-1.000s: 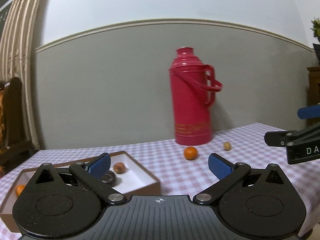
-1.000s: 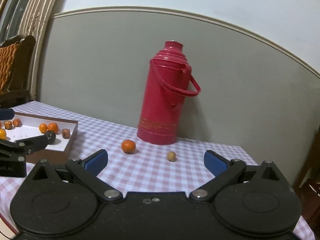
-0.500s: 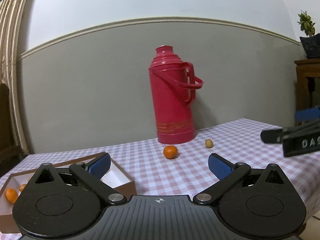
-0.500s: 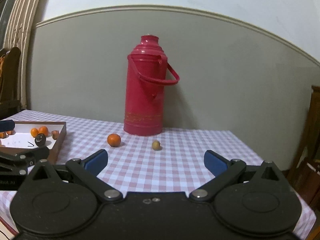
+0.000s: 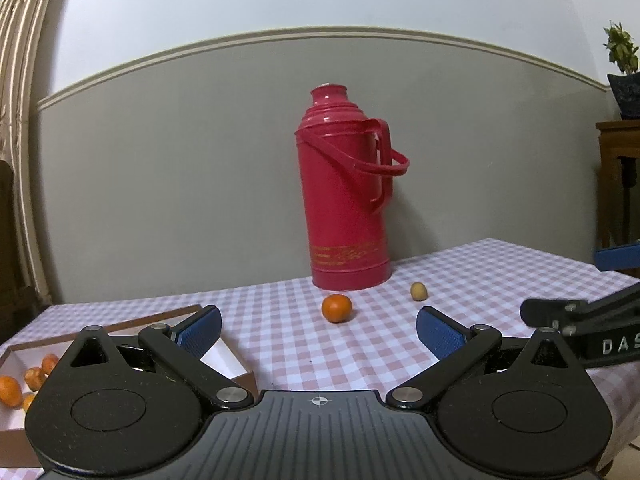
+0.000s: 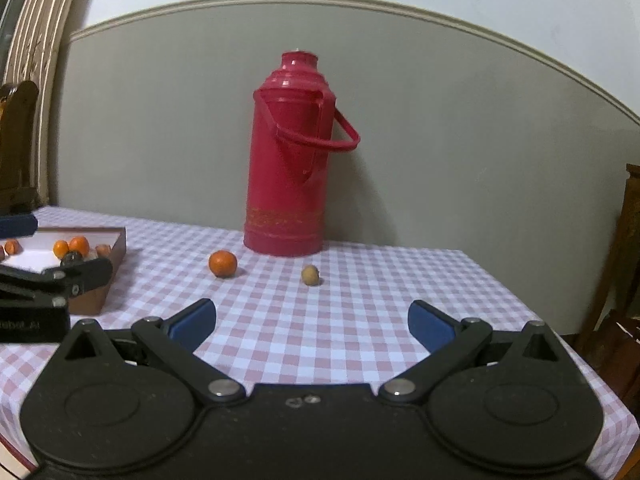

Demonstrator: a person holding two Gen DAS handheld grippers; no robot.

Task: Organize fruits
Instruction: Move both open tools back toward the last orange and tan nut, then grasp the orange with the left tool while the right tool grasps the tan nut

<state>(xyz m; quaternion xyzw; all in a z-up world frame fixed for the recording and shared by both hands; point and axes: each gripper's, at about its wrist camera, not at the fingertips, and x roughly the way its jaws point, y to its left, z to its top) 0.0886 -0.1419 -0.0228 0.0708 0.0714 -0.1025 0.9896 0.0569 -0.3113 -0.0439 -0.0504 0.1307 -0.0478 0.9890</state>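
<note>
An orange lies on the checked tablecloth in front of a red thermos. To its right sits a small tan fruit. A brown box with a white inside stands at the left and holds several small oranges, brown fruits and one dark fruit. My left gripper is open and holds nothing, beside the box's right end, well short of the orange. My right gripper is open and holds nothing, short of both loose fruits.
The tall red thermos with a loop handle stands by the grey wall behind the fruits. The table's right edge drops off beside wooden furniture. A potted plant stands on a wooden stand at the far right.
Both views have swung so the thermos and loose fruits sit more to the right. The left gripper has drawn a little closer to the orange. Both stay open.
</note>
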